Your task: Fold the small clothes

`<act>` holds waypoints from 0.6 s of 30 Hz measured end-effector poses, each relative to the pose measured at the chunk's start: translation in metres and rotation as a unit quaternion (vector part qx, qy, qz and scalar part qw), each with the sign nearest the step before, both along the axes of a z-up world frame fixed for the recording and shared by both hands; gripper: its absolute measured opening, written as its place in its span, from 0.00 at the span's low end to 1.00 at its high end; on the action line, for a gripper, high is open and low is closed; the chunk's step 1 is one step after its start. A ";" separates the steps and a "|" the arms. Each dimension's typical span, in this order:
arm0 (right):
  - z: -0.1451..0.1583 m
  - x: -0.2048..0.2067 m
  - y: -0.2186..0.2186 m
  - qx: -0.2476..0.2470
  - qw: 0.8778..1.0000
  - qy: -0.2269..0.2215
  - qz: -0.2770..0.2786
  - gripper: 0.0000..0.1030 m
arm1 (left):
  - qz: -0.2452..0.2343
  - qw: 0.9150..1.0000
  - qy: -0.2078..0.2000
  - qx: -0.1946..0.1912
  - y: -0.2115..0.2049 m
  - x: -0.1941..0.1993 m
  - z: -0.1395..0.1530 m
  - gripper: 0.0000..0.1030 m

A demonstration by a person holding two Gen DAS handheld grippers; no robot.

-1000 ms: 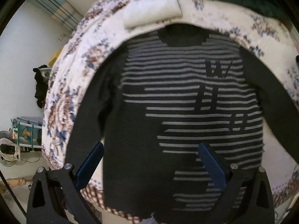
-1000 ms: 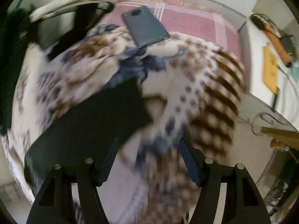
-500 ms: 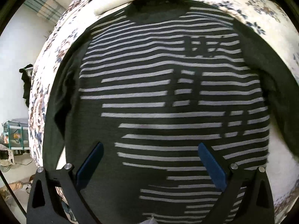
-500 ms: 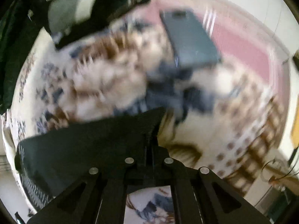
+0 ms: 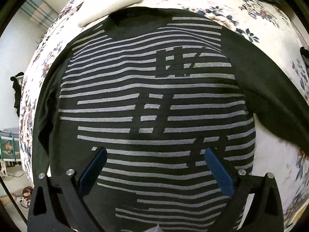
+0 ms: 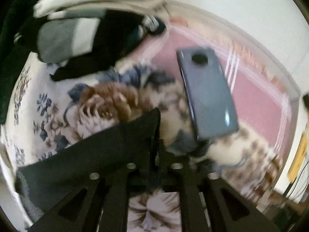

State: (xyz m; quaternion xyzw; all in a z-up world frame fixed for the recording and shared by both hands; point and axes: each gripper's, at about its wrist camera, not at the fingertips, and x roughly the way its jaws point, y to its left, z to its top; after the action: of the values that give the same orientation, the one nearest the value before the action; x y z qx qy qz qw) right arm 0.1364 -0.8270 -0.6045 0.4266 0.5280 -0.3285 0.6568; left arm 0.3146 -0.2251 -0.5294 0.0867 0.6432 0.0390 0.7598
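Observation:
A dark sweater with grey stripes [image 5: 146,100] lies flat, front up, on a flowered bedspread [image 5: 251,19]. Its neck points away from me and both sleeves hang down the sides. My left gripper [image 5: 154,154] is open and empty, just above the lower chest. In the right wrist view my right gripper [image 6: 156,145] is shut on the cuff end of the sweater's right sleeve [image 6: 100,154] and holds it a little above the bedspread [image 6: 48,104].
A folded white cloth [image 5: 110,5] lies beyond the sweater's neck. A grey phone [image 6: 206,94] lies on the bed just ahead of the right gripper. Folded grey, white and dark clothes [image 6: 77,38] sit at the far left. A pink sheet [image 6: 256,104] lies behind.
My right gripper has closed on the sleeve cuff and moved forward towards the phone. My left gripper has moved forward over the sweater's body, still open.

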 end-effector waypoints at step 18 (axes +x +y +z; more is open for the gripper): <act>0.023 0.013 0.093 0.019 0.986 -0.151 -0.069 0.10 | 0.080 0.997 0.006 0.014 0.094 -0.002 -0.018 1.00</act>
State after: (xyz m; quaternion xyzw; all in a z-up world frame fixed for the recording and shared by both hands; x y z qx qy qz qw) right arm 0.1495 -0.7341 -0.5818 0.5193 0.3985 -0.2948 0.6961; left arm 0.3127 -0.1315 -0.5474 0.0457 0.6523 0.1086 0.7487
